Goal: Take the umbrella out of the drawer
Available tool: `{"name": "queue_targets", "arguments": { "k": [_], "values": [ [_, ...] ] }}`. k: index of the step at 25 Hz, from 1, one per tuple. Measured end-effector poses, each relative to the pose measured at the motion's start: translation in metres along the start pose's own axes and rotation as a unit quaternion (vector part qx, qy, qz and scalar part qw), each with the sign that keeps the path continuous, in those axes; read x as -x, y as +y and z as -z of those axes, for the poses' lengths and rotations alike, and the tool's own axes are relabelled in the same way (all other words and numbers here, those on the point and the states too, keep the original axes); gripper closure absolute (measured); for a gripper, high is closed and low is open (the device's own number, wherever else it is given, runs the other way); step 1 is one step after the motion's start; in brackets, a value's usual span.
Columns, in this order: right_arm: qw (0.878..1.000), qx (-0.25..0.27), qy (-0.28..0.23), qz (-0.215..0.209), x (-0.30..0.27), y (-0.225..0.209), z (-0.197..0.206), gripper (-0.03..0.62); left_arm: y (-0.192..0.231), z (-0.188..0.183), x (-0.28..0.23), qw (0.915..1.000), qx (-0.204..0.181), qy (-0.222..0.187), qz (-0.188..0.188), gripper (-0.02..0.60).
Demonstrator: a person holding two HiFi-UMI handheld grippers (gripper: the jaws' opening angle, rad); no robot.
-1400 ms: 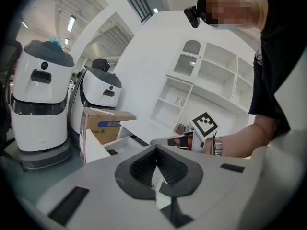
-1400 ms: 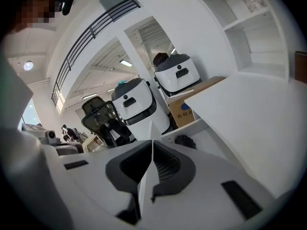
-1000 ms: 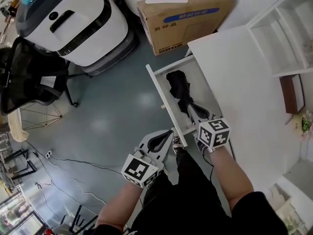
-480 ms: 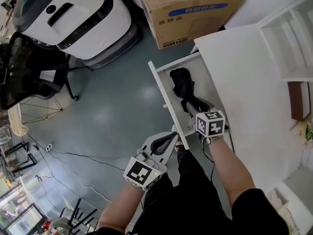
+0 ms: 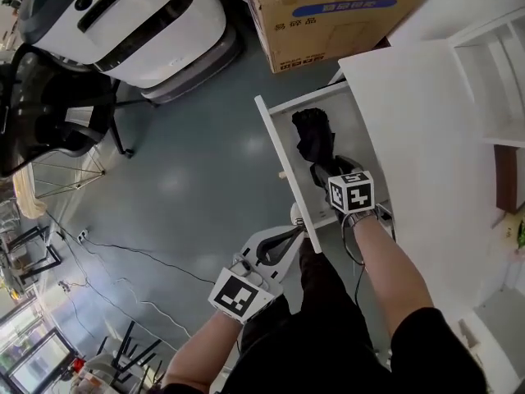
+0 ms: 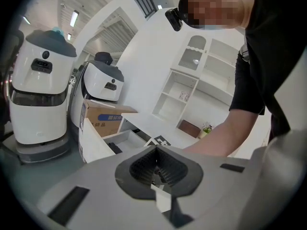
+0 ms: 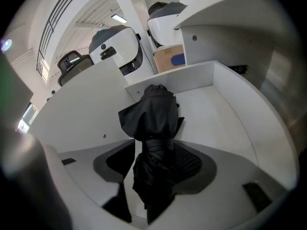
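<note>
Looking along the right gripper, I saw the umbrella standing squarely between its jaws, which had closed in on the folded black fabric from both sides, the right pad pressed against it. From the head view, the umbrella lay lengthwise inside the open drawer, its near end under the right gripper and its far end reaching toward the back of the drawer.

The right forearm stretched forward and down over the drawer's near end, with the marker cube facing up at me. The left gripper hung lower and outside the drawer, close to its front panel beside the person's leg. Its jaws were pressed together with nothing between them, as its own view showed.

The umbrella was a compact black one, collapsed, its loose cloth bunched and creased at the far end and wrapped tighter where the jaws met it.

The drawer was white and pulled out from a white desk. Beyond it stood a cardboard box on the grey floor, a large white machine to the left, and a black chair at the far left.
</note>
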State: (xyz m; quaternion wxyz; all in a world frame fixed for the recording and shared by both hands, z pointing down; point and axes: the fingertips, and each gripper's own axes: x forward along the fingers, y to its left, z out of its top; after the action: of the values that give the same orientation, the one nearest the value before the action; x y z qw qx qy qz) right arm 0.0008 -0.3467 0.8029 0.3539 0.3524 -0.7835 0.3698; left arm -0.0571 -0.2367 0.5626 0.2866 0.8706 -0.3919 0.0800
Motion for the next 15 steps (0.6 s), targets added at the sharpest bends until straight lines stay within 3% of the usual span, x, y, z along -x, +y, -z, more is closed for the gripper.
{"name": "queue_targets", "arguments": {
  "k": [8, 15],
  "values": [
    [0.999, 0.047, 0.025, 0.006, -0.023, -0.004, 0.007, 0.359, 0.003, 0.003, 0.000, 0.9999, 0.010, -0.001, -0.001, 0.584],
    [0.998, 0.046, 0.044, 0.003, -0.041, -0.006, 0.009, 0.333, 0.012, 0.006, 0.006, 0.9997, 0.021, 0.001, -0.015, 0.584]
  ]
}}
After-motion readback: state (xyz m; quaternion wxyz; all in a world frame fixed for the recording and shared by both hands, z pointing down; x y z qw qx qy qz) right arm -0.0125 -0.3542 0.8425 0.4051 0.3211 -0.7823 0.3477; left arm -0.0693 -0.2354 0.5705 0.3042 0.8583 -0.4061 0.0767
